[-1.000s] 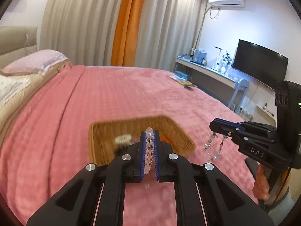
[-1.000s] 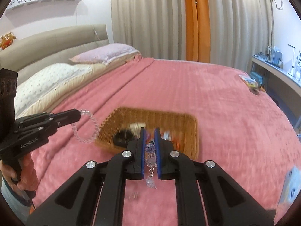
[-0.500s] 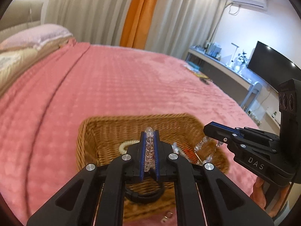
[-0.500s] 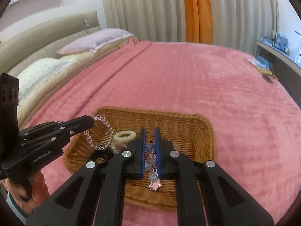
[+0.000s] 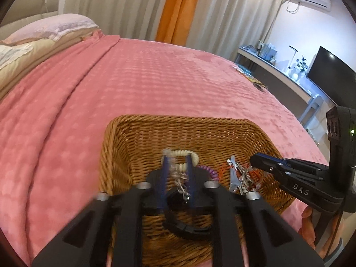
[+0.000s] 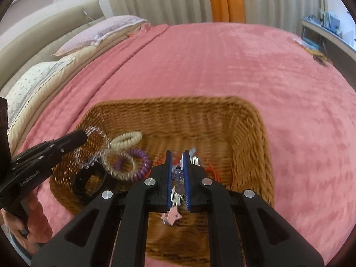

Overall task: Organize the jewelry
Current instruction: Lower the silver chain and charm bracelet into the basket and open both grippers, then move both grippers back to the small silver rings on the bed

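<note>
Both grippers are angling steeply down over a woven wicker basket (image 5: 182, 131) that is sitting on a pink, waffle-textured blanket (image 5: 133, 77). On the left, a person's hand (image 6: 29, 218) is gripping the handle of the left gripper (image 5: 176, 175), whose black fingers with blue pads are parting; a clear bead bracelet (image 6: 93, 149) is slipping loose between them, blurred, dangling over the basket floor without being pressed. Under it are lying a cream coil hair tie (image 6: 126, 139), a purple coil hair tie (image 6: 138, 158) and a black ring-shaped piece (image 6: 89, 180). To the right, the right gripper (image 6: 178, 173) is pinching almost fully closed on a beaded chain (image 6: 176, 178) with a pink star charm (image 6: 171, 217) hanging below, just above the basket's right half.
</note>
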The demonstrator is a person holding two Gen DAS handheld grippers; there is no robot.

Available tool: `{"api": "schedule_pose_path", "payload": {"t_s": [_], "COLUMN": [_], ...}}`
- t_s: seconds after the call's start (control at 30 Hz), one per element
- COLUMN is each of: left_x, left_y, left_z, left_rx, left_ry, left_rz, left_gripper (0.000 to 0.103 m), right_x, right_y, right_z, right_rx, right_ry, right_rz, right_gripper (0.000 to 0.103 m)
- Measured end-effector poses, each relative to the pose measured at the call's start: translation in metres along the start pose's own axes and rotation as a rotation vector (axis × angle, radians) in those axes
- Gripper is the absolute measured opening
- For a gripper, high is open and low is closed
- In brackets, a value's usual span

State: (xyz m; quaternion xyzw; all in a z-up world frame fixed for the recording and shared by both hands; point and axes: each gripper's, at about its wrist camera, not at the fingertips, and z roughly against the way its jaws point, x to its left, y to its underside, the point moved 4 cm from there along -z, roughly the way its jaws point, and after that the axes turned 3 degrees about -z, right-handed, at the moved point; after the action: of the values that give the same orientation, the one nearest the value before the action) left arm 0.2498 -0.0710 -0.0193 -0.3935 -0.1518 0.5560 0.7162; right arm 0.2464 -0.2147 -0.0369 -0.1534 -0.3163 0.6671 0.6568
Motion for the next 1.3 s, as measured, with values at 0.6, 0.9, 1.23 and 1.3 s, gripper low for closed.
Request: {"api": "schedule_pose_path", "payload": {"t_s": [0.6, 0.9, 1.23, 1.3], "left_x": [-0.024, -0.034, -0.020, -0.018], "left_y": [0.016, 0.064, 0.108, 0.114], "left_z": [0.167, 0.189, 0.156, 0.146], "left_rx": [-0.262, -0.253, -0.148, -0.122], "left_ry": [0.060, 0.041, 0.009, 0.007], "left_rz": [-0.042, -0.073, -0.078, -0.084], "left_gripper": [0.088, 0.088, 0.088, 0.088], "right_x": [0.040, 0.059, 0.042, 0.041], "right_y": [0.047, 0.104, 0.156, 0.162], "right_z": [0.134, 0.138, 0.109, 0.104], "right_rx": [-0.158, -0.131, -0.082, -0.078], "right_ry": [0.001, 0.035, 0.144, 0.173], "right_rz": [0.053, 0.071, -0.032, -0.030], "right_gripper": [0.063, 0.063, 0.074, 0.075]}}
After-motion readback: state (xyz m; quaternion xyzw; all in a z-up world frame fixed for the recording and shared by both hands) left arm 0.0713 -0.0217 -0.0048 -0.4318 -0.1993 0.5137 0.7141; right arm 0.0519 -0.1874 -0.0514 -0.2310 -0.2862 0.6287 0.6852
